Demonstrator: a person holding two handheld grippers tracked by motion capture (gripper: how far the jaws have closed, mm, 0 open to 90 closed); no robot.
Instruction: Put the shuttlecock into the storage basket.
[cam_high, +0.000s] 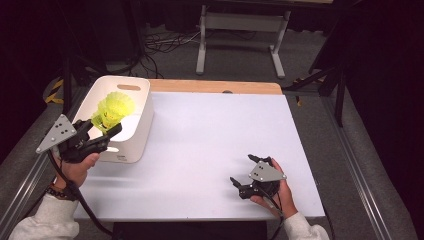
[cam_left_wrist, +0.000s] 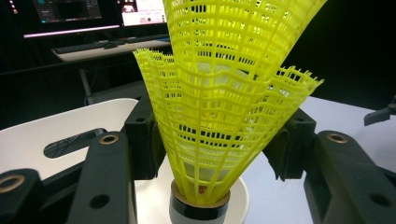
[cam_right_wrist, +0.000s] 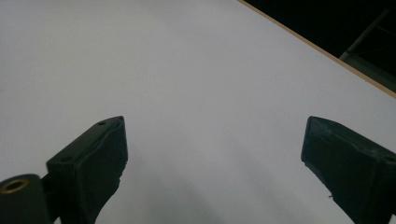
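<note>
I have the left gripper (cam_high: 102, 131) up at the near left of the bench (cam_high: 210, 145), above the near edge of the white bin (cam_high: 142, 107), with the person's hand wrapped around its body. Its jaws are closed in on a stack of yellow shuttlecocks (cam_high: 114, 107), and in the left gripper view I can see both jaws pressing the mesh skirts from either side, just above the cork base. That view shows at least two nested skirts, the outer one flaring low and wide, the inner one (cam_left_wrist: 233, 42) rising out of the top of the picture. A dark band rings the bottom of the stack (cam_left_wrist: 200, 207), and the white bin lies behind and below it. From the high view the stack tilts up and away toward the far left, over the bin's open mouth, and it touches nothing but the jaws.

My right gripper (cam_high: 248, 175) sits low at the near right of the bench, well apart from the bin, with the hand resting behind it. Its jaws stand wide open with nothing between them, and in the right gripper view I see bare white bench surface (cam_right_wrist: 196, 84) between them and the bench's wooden edge (cam_right_wrist: 327, 51) at the far right.
</note>
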